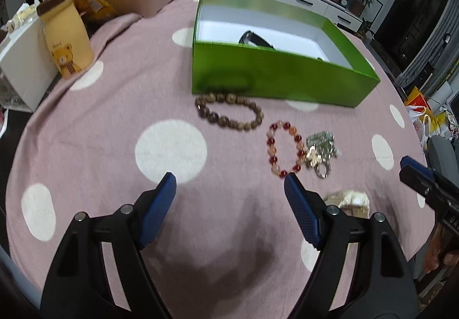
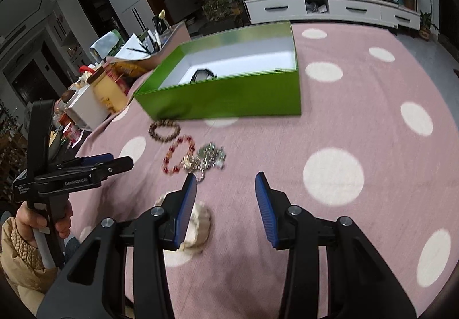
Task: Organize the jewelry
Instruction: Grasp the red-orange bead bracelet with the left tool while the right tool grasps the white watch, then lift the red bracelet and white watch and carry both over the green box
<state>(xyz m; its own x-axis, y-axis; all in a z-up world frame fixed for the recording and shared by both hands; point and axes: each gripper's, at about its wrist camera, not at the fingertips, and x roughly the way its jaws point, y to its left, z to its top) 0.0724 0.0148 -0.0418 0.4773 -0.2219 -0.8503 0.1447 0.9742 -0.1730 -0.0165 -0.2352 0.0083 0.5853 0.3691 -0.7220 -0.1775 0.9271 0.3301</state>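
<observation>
Pink cloth with white dots [image 1: 114,106] is spread over the table, and a green box [image 1: 275,72] with a white inside stands open near the far edge, a dark item [image 1: 255,39] lying in it. Just before the box's near wall a brown bead bracelet [image 1: 229,112] is laid flat; beside it a red bead bracelet [image 1: 285,148] touches a small heap of silver jewelry [image 1: 321,149]. Closer to the near edge a pale lump [image 2: 198,221], too blurred to be named, is half hidden behind one finger of the right gripper [image 2: 226,180]. The left gripper [image 1: 229,178] is held wide open above bare cloth, nothing between its pads. The right gripper is parted about halfway and is likewise empty. A yellow bear container [image 1: 67,32] is kept at the left edge among clutter.
</observation>
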